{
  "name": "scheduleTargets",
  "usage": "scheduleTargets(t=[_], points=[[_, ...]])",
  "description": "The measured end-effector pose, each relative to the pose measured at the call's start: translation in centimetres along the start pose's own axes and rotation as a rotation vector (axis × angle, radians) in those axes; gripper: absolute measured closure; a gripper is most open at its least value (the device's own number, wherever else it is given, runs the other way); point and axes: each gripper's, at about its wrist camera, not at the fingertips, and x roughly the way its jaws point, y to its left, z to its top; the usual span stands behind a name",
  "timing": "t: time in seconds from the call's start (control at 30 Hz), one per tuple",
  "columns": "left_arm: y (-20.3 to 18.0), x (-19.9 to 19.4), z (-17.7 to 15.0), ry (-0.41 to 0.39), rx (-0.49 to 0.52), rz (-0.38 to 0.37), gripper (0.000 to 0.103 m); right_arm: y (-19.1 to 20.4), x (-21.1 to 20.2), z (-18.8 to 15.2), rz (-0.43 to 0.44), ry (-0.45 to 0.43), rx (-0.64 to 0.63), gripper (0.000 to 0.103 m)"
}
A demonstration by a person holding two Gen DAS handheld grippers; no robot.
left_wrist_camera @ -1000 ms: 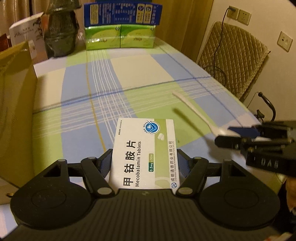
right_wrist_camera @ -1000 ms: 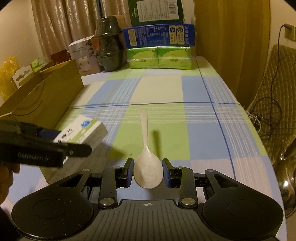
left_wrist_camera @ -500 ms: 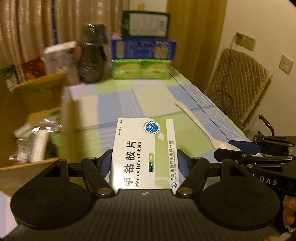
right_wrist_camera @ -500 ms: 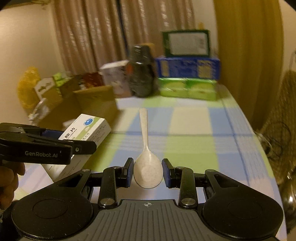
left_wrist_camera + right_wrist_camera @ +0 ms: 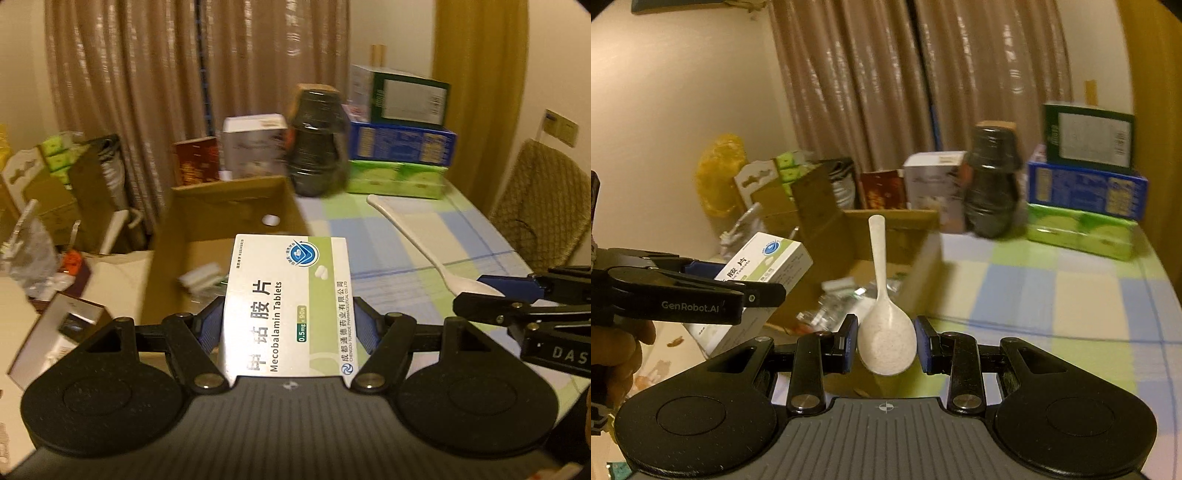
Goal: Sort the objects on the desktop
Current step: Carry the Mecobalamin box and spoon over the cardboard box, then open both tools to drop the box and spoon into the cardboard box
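My left gripper (image 5: 288, 328) is shut on a white and green Mecobalamin tablet box (image 5: 290, 306), held face up above the near edge of an open cardboard box (image 5: 221, 221). In the right wrist view the same tablet box (image 5: 764, 266) shows at the left in the left gripper (image 5: 701, 291). My right gripper (image 5: 886, 341) is shut on the bowl of a white spoon (image 5: 884, 325), whose handle points away toward the cardboard box (image 5: 890, 229). The spoon (image 5: 417, 240) and the right gripper's fingers (image 5: 517, 306) show at the right of the left wrist view.
The checked tablecloth (image 5: 1052, 295) stretches to the right. At its far end stand a dark jar (image 5: 319, 144), green packs (image 5: 399, 181), a blue carton (image 5: 402, 142) and a green box (image 5: 406, 98). Small packets (image 5: 846, 295) lie inside the cardboard box. A padded chair (image 5: 539, 206) stands at right.
Both grippers have risen and swung left from over the tablecloth to the cardboard box, each keeping its hold. The curtains and the box's inside have come into view.
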Motion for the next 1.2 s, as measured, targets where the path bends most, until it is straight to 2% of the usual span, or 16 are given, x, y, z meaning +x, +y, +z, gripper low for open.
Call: scheduleTargets(t=[0.23, 0.6, 0.7, 0.77, 0.8, 0.97, 1.1, 1.2], points=[[5.7, 1.8, 1.8, 0.022, -0.043, 0.035, 0.036, 0.9, 5.4, 2.4, 0.034, 0.027, 0.028, 0.073], [9.6, 8.1, 3.9, 0.020, -0.086, 0.039, 0.036, -0.1, 12.3, 4.5, 0.068, 0.067, 0.152, 0.073], [10.6, 8.9, 3.9, 0.015, -0.130, 0.051, 0.036, -0.2, 13.8, 4.6, 0.093, 0.053, 0.198, 0.073], [11.2, 8.9, 3.6, 0.007, -0.164, 0.045, 0.036, -0.4, 14.6, 4.5, 0.117, 0.055, 0.227, 0.058], [11.5, 8.9, 3.3, 0.008, -0.173, 0.050, 0.036, -0.5, 14.8, 4.4, 0.122, 0.061, 0.236, 0.043], [12.2, 7.9, 1.8, 0.003, -0.217, 0.058, 0.032, -1.6, 13.4, 3.1, 0.115, 0.068, 0.230, 0.040], [11.9, 6.4, 0.5, -0.004, -0.242, 0.070, 0.027, -2.8, 11.0, 1.4, 0.079, 0.093, 0.263, 0.031], [11.2, 5.0, -0.3, -0.013, -0.261, 0.070, 0.019, -3.0, 8.8, 0.3, 0.065, 0.097, 0.274, 0.024]])
